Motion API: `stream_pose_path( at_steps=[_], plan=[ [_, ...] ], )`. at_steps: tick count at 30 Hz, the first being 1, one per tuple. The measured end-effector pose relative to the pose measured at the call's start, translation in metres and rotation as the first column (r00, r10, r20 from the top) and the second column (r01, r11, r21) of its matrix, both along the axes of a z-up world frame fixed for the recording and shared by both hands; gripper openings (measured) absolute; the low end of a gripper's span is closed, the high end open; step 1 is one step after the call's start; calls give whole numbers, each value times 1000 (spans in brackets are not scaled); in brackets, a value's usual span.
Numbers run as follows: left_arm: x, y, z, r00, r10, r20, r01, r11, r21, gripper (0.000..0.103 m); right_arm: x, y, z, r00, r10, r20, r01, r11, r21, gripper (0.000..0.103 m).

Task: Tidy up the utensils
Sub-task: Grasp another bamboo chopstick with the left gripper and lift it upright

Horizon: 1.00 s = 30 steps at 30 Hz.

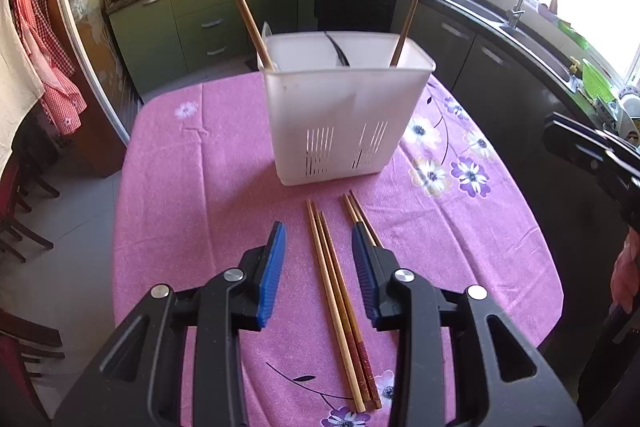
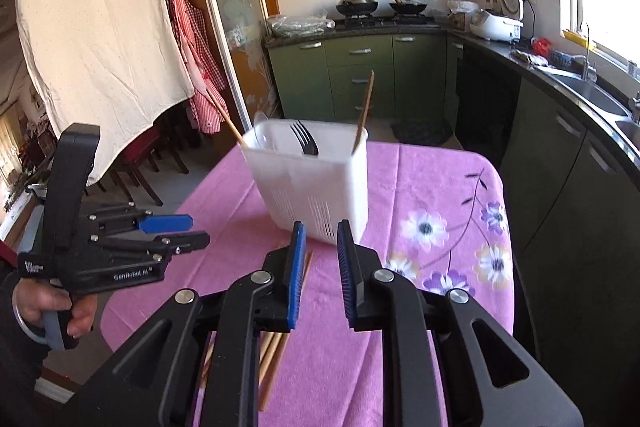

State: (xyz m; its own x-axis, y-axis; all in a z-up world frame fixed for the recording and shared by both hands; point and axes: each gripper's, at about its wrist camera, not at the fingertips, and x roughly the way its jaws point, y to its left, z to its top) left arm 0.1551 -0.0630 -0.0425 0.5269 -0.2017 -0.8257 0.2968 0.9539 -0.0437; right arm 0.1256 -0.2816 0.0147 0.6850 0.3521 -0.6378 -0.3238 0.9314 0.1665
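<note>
- The left tool [image 1: 319, 241] hovered with its fingers apart above the near chopsticks [image 1: 340, 307] lying on the pink surface [image 1: 180, 187].
- The white utensil holder [image 1: 344, 115] stood beyond, holding a fork [image 2: 305, 139].
- The right tool [image 2: 321, 243] hung with fingers apart, gripping nothing.

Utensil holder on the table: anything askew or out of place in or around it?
Two chopsticks lean singly at opposite ends of the white holder, left and right, splayed apart. Several more chopsticks lie loose on the tablecloth.
</note>
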Motion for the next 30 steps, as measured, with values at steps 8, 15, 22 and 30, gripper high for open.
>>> stream_pose_path(
  at_steps=[8, 15, 22, 30],
  plan=[
    [26, -5, -69, 979, 54, -199, -46, 998, 40, 21, 1, -24, -56, 992, -22, -128, 30, 998, 61, 17],
    [37, -5, -92, 962, 63, -266, -51, 997, 52, 18, 8, -19, -63, 988, -3, -155, 14, 997, 73, 17],
    [43, -15, -100, 960, 64, -274, -43, 996, 79, 18, 9, -16, -65, 986, 12, -168, 3, 996, 87, 17],
    [54, -35, -109, 957, 64, -284, -29, 992, 125, 18, 8, -14, -65, 984, 19, -175, -3, 996, 94, 17]
  ],
)
